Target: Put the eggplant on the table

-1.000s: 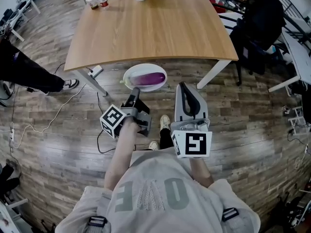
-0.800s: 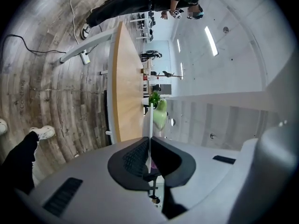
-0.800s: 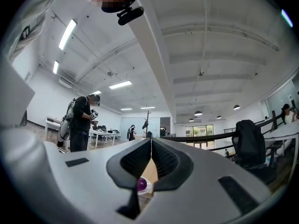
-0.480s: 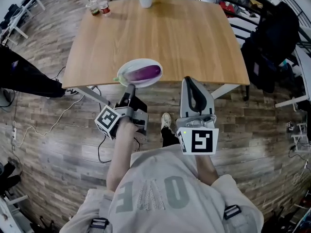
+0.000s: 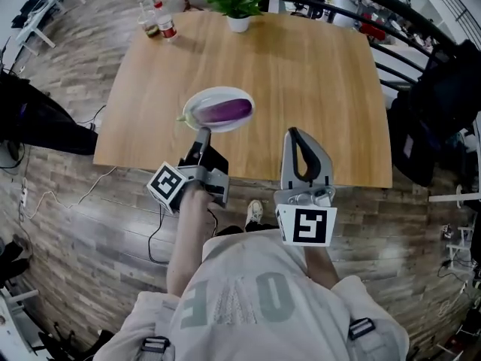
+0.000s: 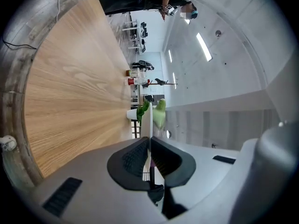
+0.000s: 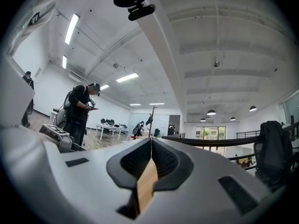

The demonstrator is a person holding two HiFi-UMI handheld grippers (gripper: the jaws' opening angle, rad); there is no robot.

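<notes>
Now that the person has come closer, the long purple eggplant [image 5: 223, 110] on the round white plate [image 5: 197, 99] is over the light wooden table [image 5: 301, 74], not the floor. The left gripper [image 5: 202, 134] pinches the plate's rim. The right gripper [image 5: 304, 138] is closed and empty. Setting it down looks close.

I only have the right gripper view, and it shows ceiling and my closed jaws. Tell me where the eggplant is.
Observer: In the head view the eggplant lies on a white plate over the wooden table, near its front edge.
Operator: Say what carries that plate.
Observer: The left gripper is shut on the plate's near rim; its own view shows the rim pinched between the pads.
Operator: List what else is on the table.
Observer: A potted plant and a red-labelled bottle, both at the far edge.
</notes>
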